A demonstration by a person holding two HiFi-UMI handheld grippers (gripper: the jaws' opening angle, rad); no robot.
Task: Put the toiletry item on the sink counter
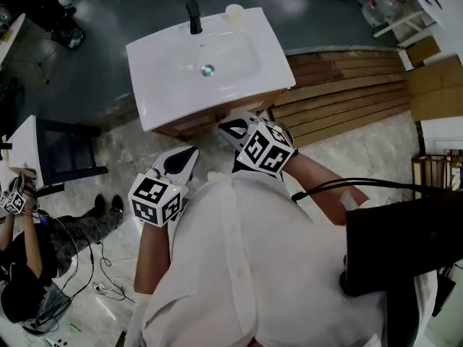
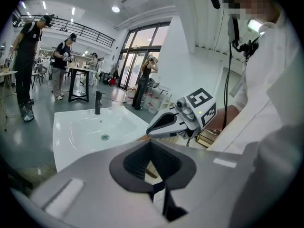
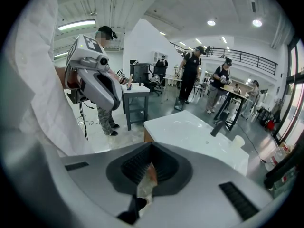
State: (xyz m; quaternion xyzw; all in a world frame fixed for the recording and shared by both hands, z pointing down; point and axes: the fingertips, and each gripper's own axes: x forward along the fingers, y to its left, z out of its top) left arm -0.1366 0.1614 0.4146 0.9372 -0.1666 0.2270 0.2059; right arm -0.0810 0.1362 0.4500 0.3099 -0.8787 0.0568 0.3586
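Standing on sink counter (image 1: 271, 63): a small cream toiletry item (image 1: 234, 10), upright at the counter's far right corner, upper centre of the head view. It is to the right of the black faucet (image 1: 194, 16) and does not touch it.
Left gripper (image 1: 179, 162): jaws pressed together with nothing between them. It is held left of frame centre, below the counter's near edge, close to the wearer's chest.
Right gripper (image 1: 233, 129): jaws closed tip to tip and empty. The tips sit just below the counter's near edge at frame centre.
Grippers and item: well apart, with the white basin (image 1: 217, 67) lying between them.
Wearer: a white shirt (image 1: 239, 266) fills the lower centre.
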